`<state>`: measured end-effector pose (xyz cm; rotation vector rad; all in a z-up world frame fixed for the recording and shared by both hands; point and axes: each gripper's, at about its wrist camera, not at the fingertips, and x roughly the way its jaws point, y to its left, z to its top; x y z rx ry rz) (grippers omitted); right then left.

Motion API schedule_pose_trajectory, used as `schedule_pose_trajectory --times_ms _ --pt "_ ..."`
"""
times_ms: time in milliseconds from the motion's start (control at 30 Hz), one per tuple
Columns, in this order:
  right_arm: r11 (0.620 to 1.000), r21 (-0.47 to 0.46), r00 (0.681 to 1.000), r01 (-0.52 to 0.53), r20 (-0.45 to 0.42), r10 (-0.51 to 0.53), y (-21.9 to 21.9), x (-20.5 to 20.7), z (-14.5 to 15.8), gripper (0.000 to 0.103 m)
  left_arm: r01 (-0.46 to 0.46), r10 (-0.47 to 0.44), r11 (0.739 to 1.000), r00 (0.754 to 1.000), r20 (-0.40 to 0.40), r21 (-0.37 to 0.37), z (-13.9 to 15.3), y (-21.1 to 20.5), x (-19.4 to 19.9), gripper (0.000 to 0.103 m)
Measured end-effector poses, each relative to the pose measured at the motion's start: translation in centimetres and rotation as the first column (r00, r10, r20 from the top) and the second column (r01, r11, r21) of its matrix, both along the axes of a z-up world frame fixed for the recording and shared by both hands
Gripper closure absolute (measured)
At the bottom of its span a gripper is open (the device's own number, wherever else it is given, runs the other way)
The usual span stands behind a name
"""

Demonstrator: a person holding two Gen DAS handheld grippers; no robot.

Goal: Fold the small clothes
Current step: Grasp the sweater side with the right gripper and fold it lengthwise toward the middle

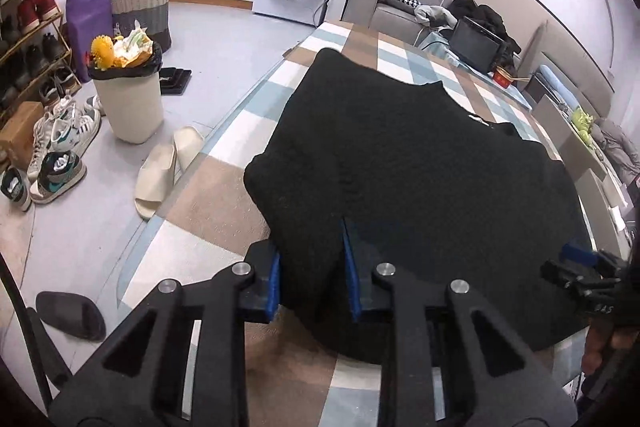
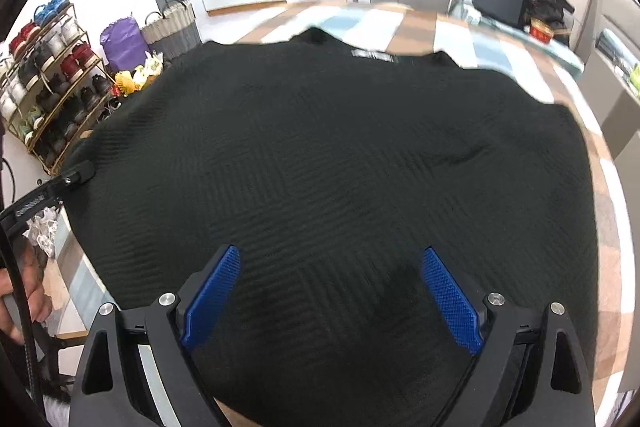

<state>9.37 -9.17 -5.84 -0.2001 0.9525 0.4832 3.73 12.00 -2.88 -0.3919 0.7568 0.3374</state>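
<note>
- The left gripper [image 1: 312,267] has its blue pads pinching a ridge of the black knit garment [image 1: 420,167] at the near left corner; the cloth bunches up between the jaws, so the bite looks real rather than a graze
- The right gripper [image 2: 332,291] is spread wide, its pads hovering over the garment's near hem with nothing caught between them
- To fold well, the right one probably needs to drop onto the near edge and close on both layers before either hand lifts (a one-sided lift would likely drag the knit askew)
- The garment lies flat on the checked cloth [image 1: 224,195] of the table, neck label [image 2: 372,55] at the far side, its left edge hanging slightly over the table's side
- Both grips should sit level with each other along the hem, so the fold line runs straight across
- The thick ribbed knit looks heavy and slack; a slow, even lift seems wise
- The bin [image 1: 128,99] and slippers [image 1: 160,171] on the floor stand well apart from the work
</note>
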Motion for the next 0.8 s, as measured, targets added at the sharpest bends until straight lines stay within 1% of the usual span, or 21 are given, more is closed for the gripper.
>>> schedule_pose_trajectory --times_ms 67,200,233,300,333,367,400,433,500,533,567,600,633,667,733,767,800 --pt "1.0 -0.005 1.0 0.003 -0.007 -0.003 -0.4 0.0 -0.2 0.009 0.008 -0.009 1.0 1.0 0.023 0.018 1.1 -0.5 0.1 0.081" --pt "0.998 0.051 1.0 0.019 0.005 -0.019 -1.9 -0.7 0.5 0.009 0.097 -0.106 0.989 0.991 0.076 0.109 5.0 -2.9 1.2 0.081" --pt "0.998 0.059 0.999 0.029 0.011 -0.03 -2.3 -0.8 0.7 0.009 0.145 -0.158 0.98 0.983 0.09 0.138 6.3 -4.1 2.0 0.081" --pt "0.995 0.075 0.998 0.061 0.023 -0.063 -3.4 -1.1 1.2 0.009 0.216 -0.238 0.96 0.965 0.108 0.179 7.8 -6.3 3.0 0.082" --pt "0.993 0.084 0.996 0.085 0.029 -0.088 -4.3 -1.2 1.5 0.009 0.279 -0.308 0.937 0.944 0.119 0.212 8.9 -8.4 3.9 0.082" --pt "0.99 0.09 0.993 0.107 0.032 -0.11 -5.1 -1.3 1.7 0.009 0.338 -0.372 0.913 0.919 0.127 0.228 9.4 -10.2 4.6 0.083" --pt "0.988 0.093 0.991 0.125 0.037 -0.129 -5.8 -1.4 1.9 0.009 0.377 -0.414 0.895 0.9 0.132 0.237 9.7 -11.5 4.9 0.083" --pt "0.984 0.093 0.987 0.153 0.042 -0.158 -6.9 -1.6 2.2 0.009 0.456 -0.497 0.854 0.857 0.133 0.252 9.9 -14.1 5.7 0.083" --pt "0.975 0.08 0.976 0.206 0.052 -0.211 -8.7 -2.0 2.6 0.009 0.549 -0.59 0.796 0.798 0.123 0.253 9.6 -17.3 6.6 0.083" --pt "0.969 0.075 0.969 0.236 0.053 -0.24 -9.7 -2.2 2.7 0.009 0.641 -0.67 0.735 0.736 0.095 0.219 8.7 -19.5 7.3 0.083" --pt "0.964 0.072 0.964 0.256 0.051 -0.26 -10.4 -2.4 2.7 0.009 0.696 -0.715 0.695 0.695 0.077 0.181 8.0 -20.7 7.6 0.082" --pt "0.956 0.067 0.956 0.286 0.05 -0.289 -11.4 -2.5 2.7 0.009 0.741 -0.753 0.657 0.656 0.059 0.141 7.3 -21.7 7.8 0.078" --pt "0.95 0.064 0.949 0.307 0.049 -0.31 -12.2 -2.6 2.7 0.009 0.778 -0.783 0.62 0.621 0.028 0.103 6.4 -22.6 7.9 0.076" --pt "0.942 0.06 0.942 0.331 0.046 -0.334 -13.1 -2.7 2.7 0.009 0.795 -0.798 0.6 0.602 -0.007 0.087 5.5 -23.3 7.6 0.072" --pt "0.928 0.066 0.928 0.367 0.036 -0.37 -14.6 -2.7 2.8 0.009 0.794 -0.797 0.599 0.603 -0.019 0.105 5.0 -23.2 6.6 0.062" --pt "0.923 0.077 0.925 0.377 0.03 -0.38 -15.1 -2.6 2.8 0.009 0.791 -0.795 0.602 0.606 -0.009 0.107 4.9 -22.8 6.2 0.053" --pt "0.92 0.097 0.923 0.381 0.019 -0.384 -15.5 -2.4 2.8 0.009 0.783 -0.788 0.613 0.616 0.003 0.106 5.0 -22.2 5.8 0.045"
